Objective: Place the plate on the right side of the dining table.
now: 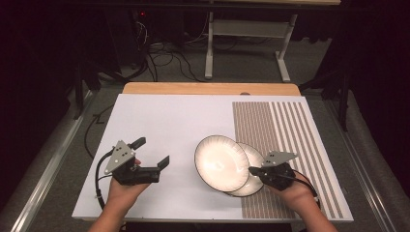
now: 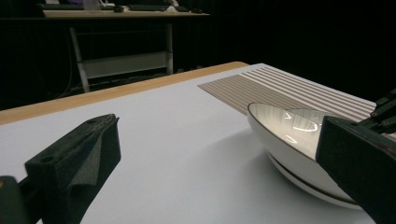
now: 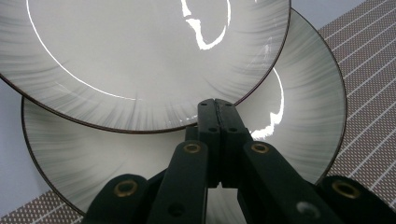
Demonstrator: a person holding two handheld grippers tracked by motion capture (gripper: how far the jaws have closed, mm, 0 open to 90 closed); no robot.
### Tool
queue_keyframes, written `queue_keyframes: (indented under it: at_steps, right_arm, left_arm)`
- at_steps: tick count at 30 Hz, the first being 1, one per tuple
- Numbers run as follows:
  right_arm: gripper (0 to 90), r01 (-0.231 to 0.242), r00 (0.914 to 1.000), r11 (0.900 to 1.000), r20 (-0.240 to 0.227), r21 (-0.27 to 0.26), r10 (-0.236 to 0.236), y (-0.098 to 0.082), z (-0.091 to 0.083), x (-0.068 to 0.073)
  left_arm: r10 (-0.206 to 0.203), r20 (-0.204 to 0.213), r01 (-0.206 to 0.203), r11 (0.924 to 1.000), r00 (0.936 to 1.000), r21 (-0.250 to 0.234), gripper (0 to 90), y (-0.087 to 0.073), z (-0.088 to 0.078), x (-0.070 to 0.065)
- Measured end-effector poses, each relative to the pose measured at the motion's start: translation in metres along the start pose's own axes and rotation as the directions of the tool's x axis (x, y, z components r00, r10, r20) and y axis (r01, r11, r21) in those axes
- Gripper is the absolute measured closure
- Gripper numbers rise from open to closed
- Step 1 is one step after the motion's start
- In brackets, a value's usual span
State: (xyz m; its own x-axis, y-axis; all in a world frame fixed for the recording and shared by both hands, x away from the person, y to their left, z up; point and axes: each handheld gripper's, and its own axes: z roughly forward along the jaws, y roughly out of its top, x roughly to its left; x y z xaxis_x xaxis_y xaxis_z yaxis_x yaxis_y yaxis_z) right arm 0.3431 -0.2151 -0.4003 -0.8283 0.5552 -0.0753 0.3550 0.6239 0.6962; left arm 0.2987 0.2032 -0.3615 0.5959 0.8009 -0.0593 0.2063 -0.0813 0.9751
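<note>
High view first: my right gripper [image 1: 256,171] sits at the near right rim of two stacked plates, its jaws pressed together at the edge of the upper plate [image 1: 221,163]. That upper plate is tilted, its left side raised, and it overlaps the lower plate [image 1: 251,175], which lies flat, partly on the white mat [image 1: 164,125] and partly on the striped mat [image 1: 285,140]. My left gripper [image 1: 153,152] is well apart to the left of the plates, jaws spread wide with nothing between them, held above the white mat and pointing roughly toward the plates.

Left gripper view: my two black jaws stand far apart at the bottom corners. Ahead and to the right of them lies the upper plate [image 2: 294,135], its near rim lifted clear of the rim below it. I judge its open left edge is the side this gripper could reach.

Right gripper view: my jaws are closed tight together, and the upper plate's dark rim [image 3: 187,122] meets their tips. I cannot tell for sure whether the rim is pinched or only touched, though the tilt suggests I am holding it. The lower plate [image 3: 299,116] spreads out beneath and beyond on the right. The right hand is plainly the nearer one.
</note>
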Motion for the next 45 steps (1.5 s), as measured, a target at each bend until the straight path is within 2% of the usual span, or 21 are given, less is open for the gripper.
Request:
queue_keyframes:
  at_steps: [7,11,15,18,23,24,25,27,28,29,30,34,36,37,40,42,43,44,45]
  right_arm:
    - [90.0,-0.002,1.0,1.0,0.001,0.0,0.002,-0.001,0.0,0.0]
    - [90.0,0.003,1.0,1.0,0.0,-0.001,-0.003,-0.001,0.0,-0.001]
    - [90.0,0.004,1.0,1.0,0.002,-0.001,-0.004,-0.001,0.0,-0.001]
    - [90.0,0.004,1.0,1.0,0.002,-0.002,-0.004,-0.001,0.0,0.0]
    - [90.0,0.001,1.0,1.0,0.002,-0.001,-0.001,-0.001,0.0,0.0]
    - [90.0,0.001,1.0,1.0,0.002,-0.002,-0.001,-0.001,0.0,0.0]
    - [90.0,0.004,1.0,1.0,0.002,-0.003,-0.004,-0.001,0.0,0.0]
    - [90.0,0.002,1.0,1.0,0.004,-0.002,-0.002,-0.001,0.0,0.0]
    - [90.0,0.001,1.0,1.0,0.004,-0.002,-0.001,-0.001,0.0,0.0]
    - [90.0,0.002,1.0,1.0,0.005,-0.002,-0.002,-0.001,0.0,0.0]
    - [90.0,0.003,1.0,1.0,0.007,-0.004,-0.003,-0.001,0.0,0.001]
    - [90.0,0.002,1.0,1.0,0.008,-0.004,-0.002,-0.001,0.0,0.001]
    - [90.0,0.002,1.0,1.0,0.008,-0.004,-0.002,-0.001,0.0,0.001]
    - [90.0,0.011,0.9999,1.0,0.007,-0.004,-0.011,-0.001,0.0,0.001]
    - [90.0,0.014,0.9999,1.0,0.009,0.0,-0.014,-0.001,0.0,0.001]
    - [90.0,0.013,0.9999,1.0,0.01,0.001,-0.013,-0.001,0.0,0.001]
    - [90.0,0.012,0.9999,1.0,0.011,0.002,-0.012,-0.001,0.0,0.001]
    - [90.0,0.016,0.9998,1.0,0.011,0.002,-0.016,-0.001,0.0,0.001]
    - [90.0,0.017,0.9998,1.0,0.011,0.002,-0.017,-0.001,0.0,0.001]
  left_arm:
    - [0.005,0.032,-0.006,0.9989,0.9995,0.045,0.6,0.013,0.026,-0.014]
    - [-0.014,0.052,0.009,0.9953,0.9985,0.097,0.6,0.016,0.046,-0.026]
    - [-0.059,0.088,0.044,0.986,0.9943,0.161,0.6,0.014,0.066,-0.038]
    - [-0.068,0.114,0.042,0.9757,0.9911,0.215,0.1,0.008,0.08,-0.047]
    - [-0.09,0.128,0.05,0.9576,0.9877,0.284,0.1,-0.002,0.093,-0.052]
    - [-0.109,0.136,0.063,0.9504,0.9847,0.305,0.1,-0.005,0.096,-0.052]
    - [-0.118,0.138,0.07,0.9483,0.9833,0.31,0.2,-0.006,0.097,-0.052]
    - [-0.14,0.148,0.083,0.9367,0.979,0.34,0.4,-0.009,0.1,-0.052]
    - [-0.15,0.157,0.084,0.9281,0.9762,0.363,1.7,-0.011,0.103,-0.053]
    - [-0.151,0.155,0.085,0.9257,0.9762,0.369,2.7,-0.012,0.103,-0.054]
    - [-0.166,0.16,0.094,0.919,0.9732,0.383,2.9,-0.013,0.105,-0.055]
    - [-0.196,0.176,0.108,0.903,0.9646,0.416,9.2,-0.016,0.109,-0.058]
    - [-0.206,0.174,0.114,0.8971,0.963,0.427,12.0,-0.017,0.11,-0.059]
    - [-0.218,0.179,0.12,0.891,0.9595,0.438,13.8,-0.018,0.112,-0.06]
    - [-0.239,0.185,0.133,0.8818,0.9532,0.453,17.8,-0.019,0.114,-0.061]
    - [-0.249,0.189,0.139,0.8785,0.9499,0.457,22.6,-0.019,0.113,-0.061]
    - [-0.253,0.176,0.147,0.8742,0.9514,0.463,25.5,-0.018,0.113,-0.061]
    - [-0.254,0.172,0.149,0.873,0.9519,0.464,28.6,-0.018,0.113,-0.061]
    - [-0.261,0.17,0.156,0.8704,0.9504,0.467,29.5,-0.018,0.113,-0.061]
